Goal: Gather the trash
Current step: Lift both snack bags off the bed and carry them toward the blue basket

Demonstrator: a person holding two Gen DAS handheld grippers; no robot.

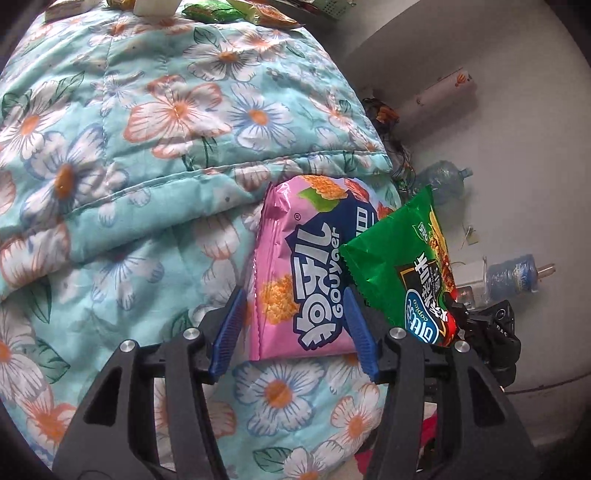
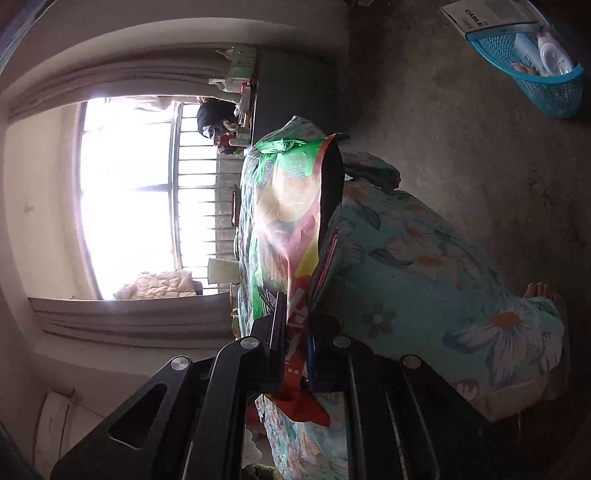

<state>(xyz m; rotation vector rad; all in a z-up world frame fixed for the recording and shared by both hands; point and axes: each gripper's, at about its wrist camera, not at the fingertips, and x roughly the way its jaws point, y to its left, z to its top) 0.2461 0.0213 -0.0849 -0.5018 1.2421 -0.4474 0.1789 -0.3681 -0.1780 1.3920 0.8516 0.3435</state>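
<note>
Your left gripper (image 1: pixel 295 314): jaws half apart, straddling pink snack bag (image 1: pixel 295 273) lying on floral quilt (image 1: pixel 129 147), pads not pressing. Your right gripper (image 2: pixel 295 332): clamped tight on green snack bag (image 2: pixel 284 206), held beside quilt edge.

"Gouyaer" on the pink snack bag (image 1: pixel 295 266); "CABLE" on a white box (image 2: pixel 480 18).

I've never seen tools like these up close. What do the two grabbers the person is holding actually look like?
The left gripper has black plastic linkage arms with cut-out slots, round silver pivot bolts, and two ribbed blue finger pads. The right gripper has the same black frame and silver bolts. No cables or sleeves show.
</note>
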